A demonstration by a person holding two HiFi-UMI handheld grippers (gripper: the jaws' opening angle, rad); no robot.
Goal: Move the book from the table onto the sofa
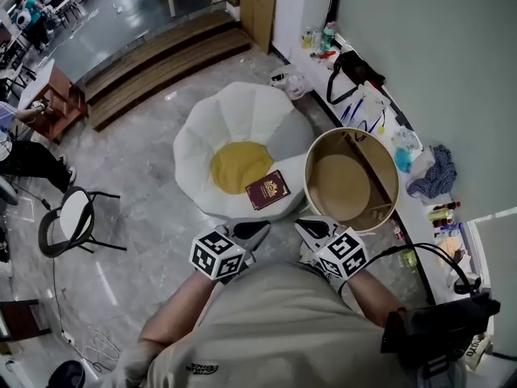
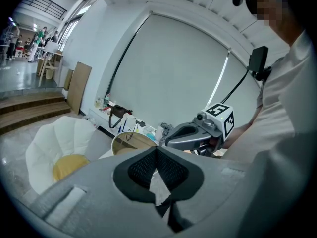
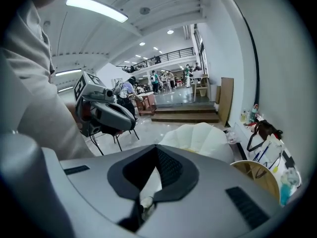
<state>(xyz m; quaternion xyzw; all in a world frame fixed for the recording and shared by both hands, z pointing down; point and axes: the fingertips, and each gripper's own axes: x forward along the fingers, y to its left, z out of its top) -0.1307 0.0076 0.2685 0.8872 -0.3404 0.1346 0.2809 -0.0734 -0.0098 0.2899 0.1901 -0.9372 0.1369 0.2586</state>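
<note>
**Maroon book on the white sofa, both claws clenched on nothing**

Maroon cover up, the book [image 1: 267, 190] lies on the sofa [image 1: 242, 111], at about 5 o'clock on the seat. One corner touches the yellow cushion [image 1: 237, 165] and the opposite edge runs close to the sofa's front rim. The round tan table [image 1: 317, 186] stands at the sofa's 3 o'clock, its rim just beside the white petals, with no floor showing between them.

The left gripper [image 1: 255, 229] and the right gripper [image 1: 310, 227] hang near the person's chest at the sofa's 6 o'clock, tips angled toward each other with a narrow gap between them. Both are clear of the book. Each gripper's own view shows its dark pads pressed together with nothing between them.

The open room lies at the sofa's 9 o'clock. Bare grey floor runs there to a black-framed chair [image 1: 73, 217], and on toward the wooden steps [image 1: 161, 59] at 11 o'clock. At 2 o'clock a cluttered ledge [image 1: 380, 103] along the wall closes that side.

Only the head view shows the book. In the left gripper view the cushion peeks past the gripper's body, while the right gripper view catches the sofa's petals, the table's rim and distant people in the hall.
</note>
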